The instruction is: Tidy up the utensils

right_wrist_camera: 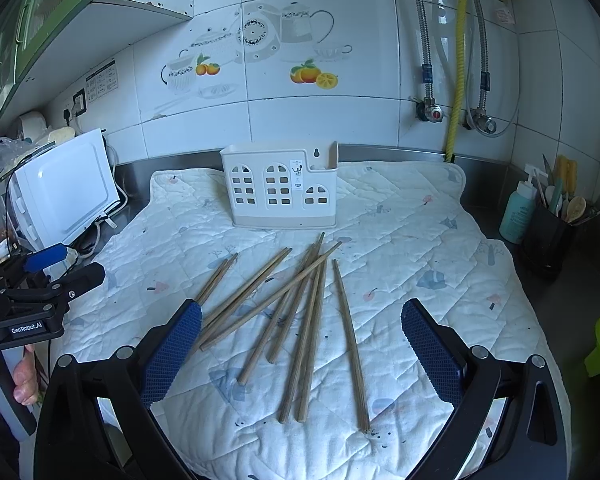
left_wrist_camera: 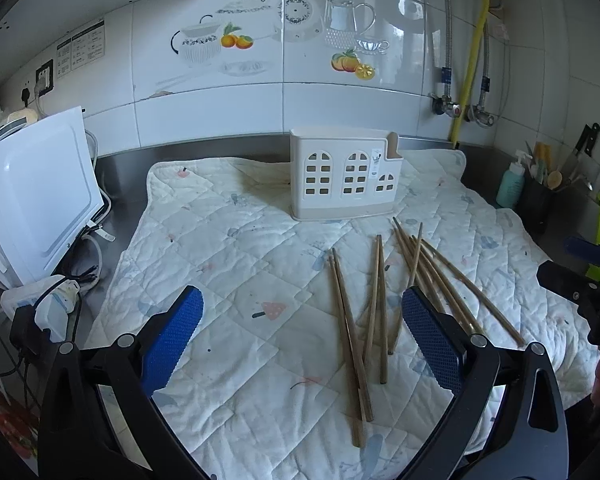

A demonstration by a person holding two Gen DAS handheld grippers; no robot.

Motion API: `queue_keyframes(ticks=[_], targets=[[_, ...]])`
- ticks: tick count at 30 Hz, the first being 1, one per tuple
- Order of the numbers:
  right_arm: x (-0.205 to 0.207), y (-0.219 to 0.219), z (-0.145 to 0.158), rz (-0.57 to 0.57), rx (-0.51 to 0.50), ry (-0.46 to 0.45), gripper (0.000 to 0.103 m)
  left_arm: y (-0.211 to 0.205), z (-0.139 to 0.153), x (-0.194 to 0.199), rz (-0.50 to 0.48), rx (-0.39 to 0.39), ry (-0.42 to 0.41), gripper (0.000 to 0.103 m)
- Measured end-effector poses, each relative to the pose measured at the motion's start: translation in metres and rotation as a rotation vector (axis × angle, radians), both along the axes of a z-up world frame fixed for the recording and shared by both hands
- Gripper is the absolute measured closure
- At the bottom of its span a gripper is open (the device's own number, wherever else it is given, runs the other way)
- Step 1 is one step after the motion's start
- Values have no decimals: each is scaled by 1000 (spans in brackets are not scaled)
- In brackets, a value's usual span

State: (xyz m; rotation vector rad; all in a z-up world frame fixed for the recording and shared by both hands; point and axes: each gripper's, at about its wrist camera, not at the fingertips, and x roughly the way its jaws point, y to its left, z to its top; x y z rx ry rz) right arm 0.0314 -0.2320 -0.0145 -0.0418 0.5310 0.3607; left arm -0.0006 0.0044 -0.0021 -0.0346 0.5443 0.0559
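**Chopsticks loose on the mat, both tools wide open**

I'm looking at a tiled kitchen wall with teapot and fruit decals above a steel table [left_wrist_camera: 124, 184] covered by a quilted mat [left_wrist_camera: 236, 264]. A white utensil holder [left_wrist_camera: 345, 178] with arched cut-out windows stands upright near the mat's back edge. The wooden chopsticks [right_wrist_camera: 300, 320] lie scattered flat on the mat in front of it, some crossing, none inside the holder. My left tool [left_wrist_camera: 302, 338] hangs over the mat, jaws spread fully apart, holding nothing; the chopsticks lie by its right finger. My right tool [right_wrist_camera: 301, 346] is likewise fully spread and empty above the chopsticks. A white appliance [right_wrist_camera: 66, 196] sits at left, a dark utensil pot [right_wrist_camera: 548, 236] at right.
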Motion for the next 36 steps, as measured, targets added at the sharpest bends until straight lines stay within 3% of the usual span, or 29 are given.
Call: queue_keyframes(ticks=[36], targets=[[0,3,2,9,1,-5,6,2,-10,9,17,-36,32,5]])
